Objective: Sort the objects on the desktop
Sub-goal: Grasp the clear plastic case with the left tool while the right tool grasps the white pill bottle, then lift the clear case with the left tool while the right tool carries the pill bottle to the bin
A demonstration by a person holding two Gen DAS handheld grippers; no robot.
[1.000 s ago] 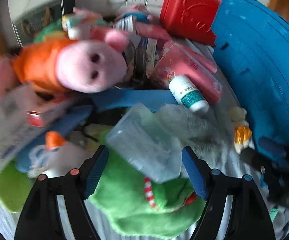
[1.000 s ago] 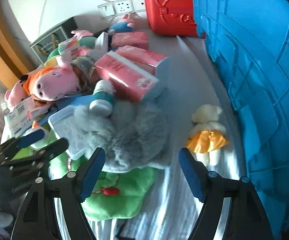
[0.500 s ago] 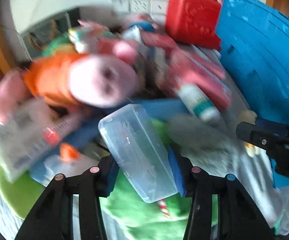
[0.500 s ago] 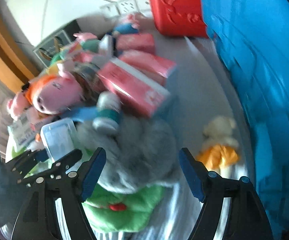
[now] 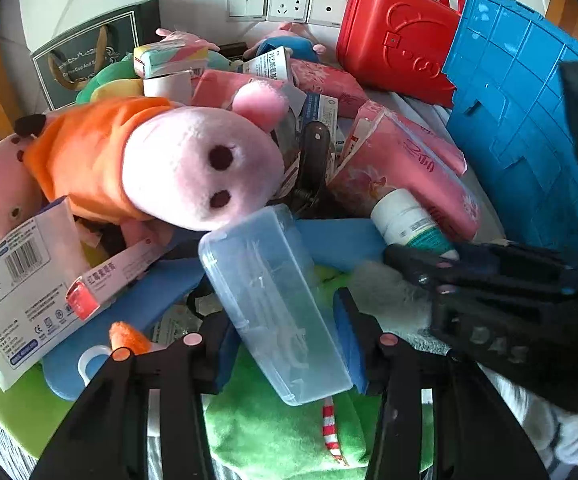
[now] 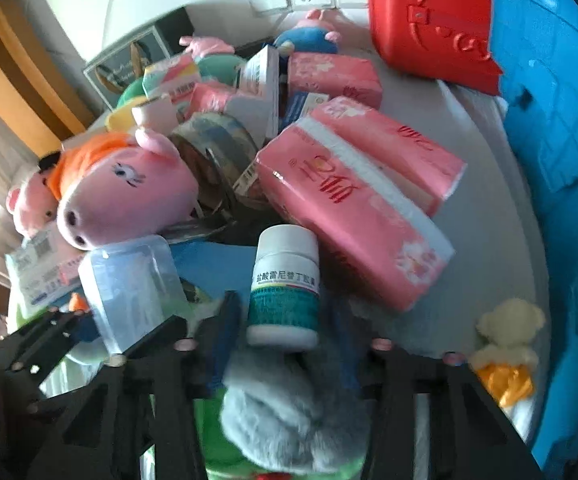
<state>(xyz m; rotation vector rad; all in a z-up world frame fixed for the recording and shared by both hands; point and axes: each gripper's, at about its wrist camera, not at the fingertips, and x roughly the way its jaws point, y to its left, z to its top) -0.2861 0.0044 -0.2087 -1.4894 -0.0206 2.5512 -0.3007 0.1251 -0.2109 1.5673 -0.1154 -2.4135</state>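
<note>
My left gripper (image 5: 289,344) is shut on a clear plastic box (image 5: 273,300) and holds it tilted above the pile; the box also shows in the right wrist view (image 6: 133,284). My right gripper (image 6: 285,340) has closed around a grey furry plush (image 6: 293,400), with a white and green medicine bottle (image 6: 285,284) lying on the plush between the fingers. The bottle (image 5: 409,220) and the right gripper (image 5: 429,268) show in the left wrist view too. A pink pig plush in orange (image 5: 161,160) lies behind the box.
Pink tissue packs (image 6: 353,200), medicine cartons (image 5: 21,292) and a green plush (image 5: 281,432) crowd the desk. A blue crate (image 5: 521,120) stands at the right, a red case (image 5: 397,36) at the back. A small yellow bear (image 6: 505,344) lies by the crate.
My left gripper closed on the clear box and lifted it. My right gripper moved forward to the grey plush and bottle and narrowed around the plush.
</note>
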